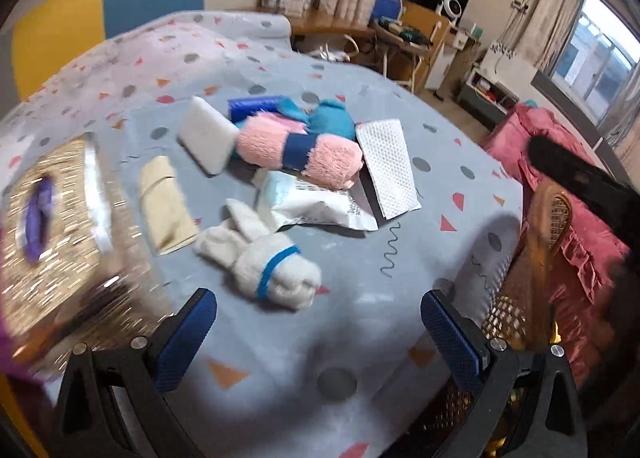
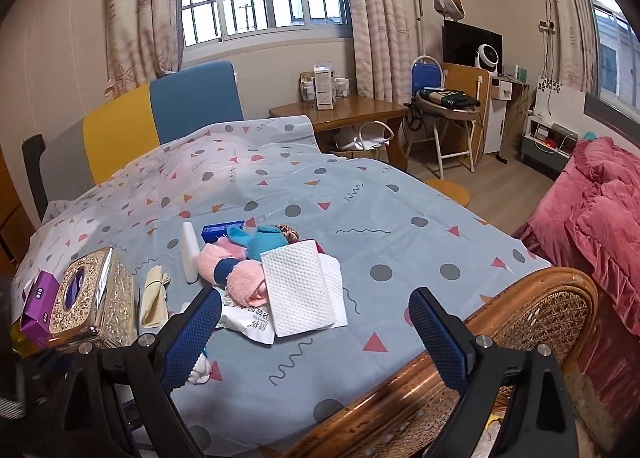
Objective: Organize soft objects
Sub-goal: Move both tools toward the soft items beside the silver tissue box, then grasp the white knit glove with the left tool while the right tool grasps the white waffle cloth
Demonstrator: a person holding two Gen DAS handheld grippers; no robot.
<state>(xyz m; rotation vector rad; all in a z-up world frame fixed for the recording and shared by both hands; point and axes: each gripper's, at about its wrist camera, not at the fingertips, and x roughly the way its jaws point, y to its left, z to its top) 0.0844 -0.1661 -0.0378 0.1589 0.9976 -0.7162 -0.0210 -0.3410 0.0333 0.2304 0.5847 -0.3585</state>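
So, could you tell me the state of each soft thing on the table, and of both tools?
Left tool: open, empty.
Right tool: open, empty.
White towel roll: rolled, blue band around it.
Pink towel roll: rolled, dark blue band.
White sponge: tilted against the pink roll.
Paper towel: flat, folded.
Tissue box: closed, purple tissue at slot.

Left gripper: I have it hovering with jaws spread wide and nothing between the blue-padded fingers. Right gripper: same condition, jaws wide apart and empty, blue pads facing each other, tips clear of any contact. Both point forward, level.
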